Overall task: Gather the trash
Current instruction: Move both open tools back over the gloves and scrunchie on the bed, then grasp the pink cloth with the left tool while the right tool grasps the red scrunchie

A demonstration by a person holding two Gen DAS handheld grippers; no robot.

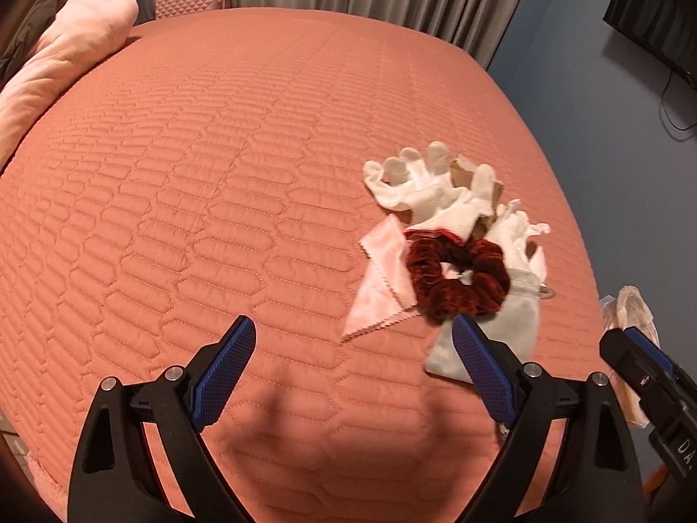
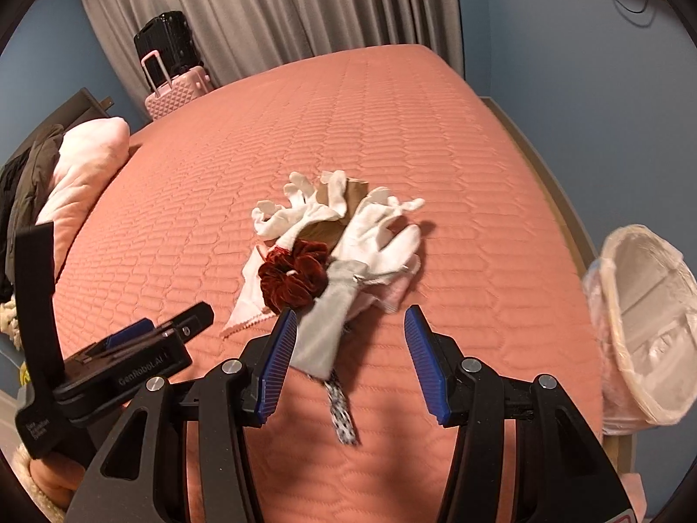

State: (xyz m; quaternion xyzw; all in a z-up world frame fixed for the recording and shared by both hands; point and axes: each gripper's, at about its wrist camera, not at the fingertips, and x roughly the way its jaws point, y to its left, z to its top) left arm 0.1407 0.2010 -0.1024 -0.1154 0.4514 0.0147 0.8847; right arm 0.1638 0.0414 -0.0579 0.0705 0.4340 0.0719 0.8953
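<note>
A small heap lies on the quilted pink bed (image 1: 218, 174) (image 2: 435, 130): white gloves (image 1: 418, 187) (image 2: 379, 231), a dark red velvet scrunchie (image 1: 457, 279) (image 2: 292, 279), a pale pink cloth (image 1: 383, 283) (image 2: 248, 292), a grey pouch (image 1: 492, 327) (image 2: 326, 327), brown paper (image 2: 353, 194) and a speckled band (image 2: 342, 409). My left gripper (image 1: 353, 331) stands open just left of the heap, its right finger over the pouch. My right gripper (image 2: 350, 327) is open above the pouch's near end, nothing pressed between the pads. A lined bin (image 2: 644, 318) (image 1: 631, 314) stands at the bed's right edge.
A pink pillow (image 1: 65, 65) (image 2: 82, 165) and dark clothing (image 2: 26, 183) lie at the left. A pink suitcase (image 2: 174, 87) (image 1: 191, 0) and a black one (image 2: 165, 43) stand by grey curtains (image 2: 261, 8). A dark screen (image 1: 653, 13) hangs on the blue wall.
</note>
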